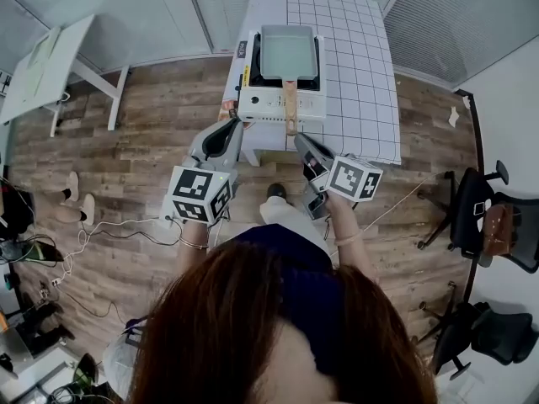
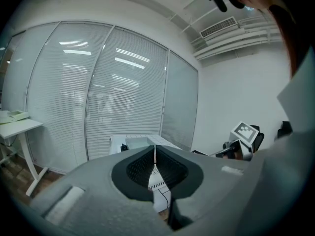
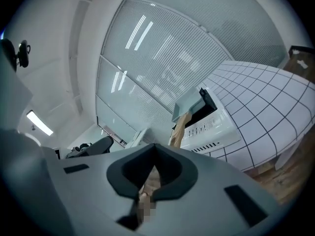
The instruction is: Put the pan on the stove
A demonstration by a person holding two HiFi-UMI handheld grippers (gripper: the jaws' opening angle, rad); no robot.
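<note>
- Pose: the left gripper [image 1: 233,125] is held out toward the stove [image 1: 282,105], just short of its near left corner. It points at the stove, tipped slightly down, and touches nothing.
- Its jaws are together, with nothing between them.
- The right gripper [image 1: 297,140] is level with it, also on the near side of the stove, just short of the free end of the handle [image 1: 290,99]. It too is tipped slightly down and is rolled to one side, so the stove looks slanted in the right gripper view.
- Its jaws are closed together and empty; the handle shows beyond the tips, not between them.
- The pan [image 1: 286,53] sits on top of the stove, square to it. It is rectangular and pale grey-green.
- Its wooden handle reaches out over the stove's white front panel, toward the grippers.
- Inside the pan, the flat pale bottom shows plain from wall to wall.
- The stove stands at the near left end of a table [image 1: 358,74] under a white grid cloth, which runs on behind the stove and to its right.
- Well left of the stove, a white desk [image 1: 50,66] stands on the wood floor.
- Well right of the stove, black chairs [image 1: 484,217] stand by the wall.
</note>
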